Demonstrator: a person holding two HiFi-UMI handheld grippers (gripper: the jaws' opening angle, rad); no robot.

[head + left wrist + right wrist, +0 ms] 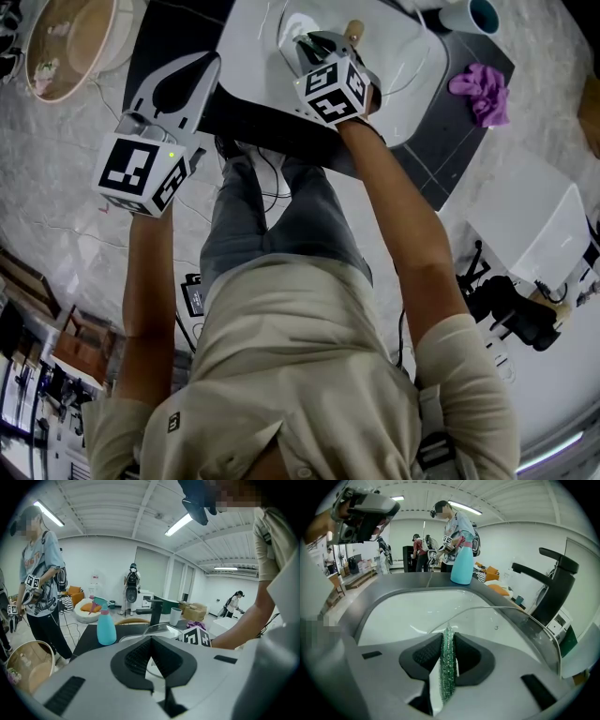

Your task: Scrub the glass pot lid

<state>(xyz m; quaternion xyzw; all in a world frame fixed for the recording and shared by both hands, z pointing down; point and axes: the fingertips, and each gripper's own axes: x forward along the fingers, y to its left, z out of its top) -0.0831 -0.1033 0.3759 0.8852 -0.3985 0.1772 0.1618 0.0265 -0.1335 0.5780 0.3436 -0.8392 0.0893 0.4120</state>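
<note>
Head view: the left gripper (202, 66) hangs just beside the white sink (248, 42), fingers together, holding nothing. The right gripper (311, 44) is clamped on a green scrubbing pad (448, 663) at the rim of the glass lid (501, 620), inside the sink

Wears a beige short-sleeved shirt (300, 356) with a small dark emblem (173, 423) low on one side, and grey-blue jeans (248, 220). Left tongs (208, 66) and right tongs (314, 42): pale grey shells, black ribbed pads, a black-and-white marker cube (333, 91) on each, a small green light (172, 155) on the left one.
</note>
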